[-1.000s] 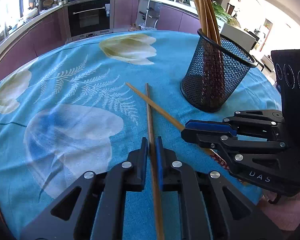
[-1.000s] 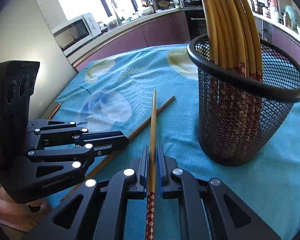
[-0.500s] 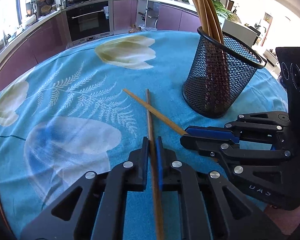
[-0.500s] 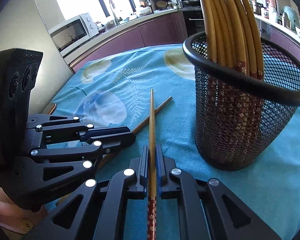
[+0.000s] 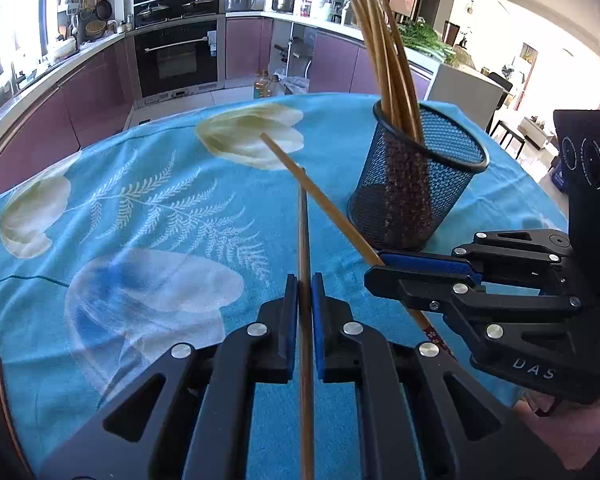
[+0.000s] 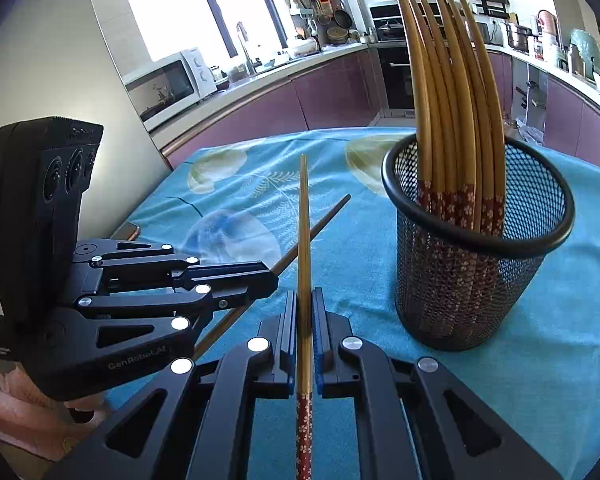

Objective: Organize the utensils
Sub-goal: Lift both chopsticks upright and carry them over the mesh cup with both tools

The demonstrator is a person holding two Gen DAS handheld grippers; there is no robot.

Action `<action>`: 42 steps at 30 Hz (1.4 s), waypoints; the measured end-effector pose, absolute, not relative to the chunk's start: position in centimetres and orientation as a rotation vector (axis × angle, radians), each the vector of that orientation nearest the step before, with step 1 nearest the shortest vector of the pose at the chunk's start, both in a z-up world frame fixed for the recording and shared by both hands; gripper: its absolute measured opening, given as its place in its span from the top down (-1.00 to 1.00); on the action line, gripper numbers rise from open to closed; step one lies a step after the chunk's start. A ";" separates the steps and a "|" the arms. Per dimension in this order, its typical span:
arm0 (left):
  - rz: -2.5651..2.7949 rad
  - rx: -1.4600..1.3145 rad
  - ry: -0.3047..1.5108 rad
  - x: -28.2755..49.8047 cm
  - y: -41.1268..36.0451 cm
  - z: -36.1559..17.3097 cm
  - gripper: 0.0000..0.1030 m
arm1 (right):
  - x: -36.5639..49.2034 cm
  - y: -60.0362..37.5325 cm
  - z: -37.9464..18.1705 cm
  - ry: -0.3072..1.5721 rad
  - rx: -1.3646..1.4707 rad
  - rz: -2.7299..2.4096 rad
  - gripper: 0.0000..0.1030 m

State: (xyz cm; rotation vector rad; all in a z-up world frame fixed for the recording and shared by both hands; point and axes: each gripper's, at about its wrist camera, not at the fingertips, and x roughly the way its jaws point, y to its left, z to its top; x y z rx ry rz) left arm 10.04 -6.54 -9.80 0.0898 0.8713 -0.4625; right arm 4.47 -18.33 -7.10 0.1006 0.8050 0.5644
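Left gripper (image 5: pixel 305 280) – chopstick (image 5: pixel 305 240) base cropped

left gripper (image 5: pixel 305 280) is clamped on a brown chopstick (image 5: pixel 303 232) pointing straight ahead, right gripper (image 5: pixel 374 266) pinches a lighter chopstick (image 5: pixel 300 174) that crosses over it. black mesh cup (image 5: pixel 412 188) full of chopsticks sits just beyond, on the blue flowery tablecloth (image 5: pixel 140 216)

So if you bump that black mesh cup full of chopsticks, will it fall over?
Maybe. The mesh cup looks light, and the chopsticks in it stick up far above its rim and lean to one side, so it is probably top-heavy. The soft tablecloth underneath might let it wobble too.
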 end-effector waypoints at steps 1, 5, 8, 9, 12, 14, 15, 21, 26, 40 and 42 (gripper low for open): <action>-0.466 0.082 0.866 9.9 -6.3 -9.5 0.85 | 4.4 -18.4 -6.9 0.798 0.103 0.567 0.88; -0.475 0.062 0.844 9.6 -5.8 -8.6 0.86 | 3.9 -18.5 -6.0 0.767 0.110 0.575 0.88; -0.478 0.047 0.829 9.3 -5.4 -7.9 0.86 | 3.6 -18.8 -5.5 0.746 0.119 0.576 0.88; -0.478 0.042 0.823 9.2 -5.2 -7.7 0.85 | 3.5 -18.9 -5.3 0.742 0.119 0.573 0.88; -0.479 0.028 0.810 9.0 -4.9 -7.2 0.86 | 3.4 -19.3 -5.1 0.736 0.126 0.567 0.88; -0.480 0.020 0.802 8.9 -4.6 -6.9 0.86 | 3.4 -19.4 -5.2 0.741 0.128 0.566 0.88; -0.481 0.015 0.797 8.8 -4.5 -6.7 0.86 | 3.4 -19.5 -5.3 0.745 0.130 0.565 0.88; -0.501 0.003 0.775 8.0 -4.4 -5.8 0.86 | 3.4 -19.2 -6.0 0.777 0.123 0.574 0.88; -0.526 0.009 0.773 7.7 -4.7 -5.5 0.85 | 3.2 -18.7 -5.8 0.767 0.116 0.601 0.88; -0.559 0.029 0.805 8.0 -6.0 -6.1 0.81 | 2.4 -18.6 -4.8 0.715 0.113 0.622 0.89; -0.555 0.030 0.804 8.0 -6.0 -6.2 0.85 | 2.3 -18.8 -4.7 0.709 0.112 0.622 0.89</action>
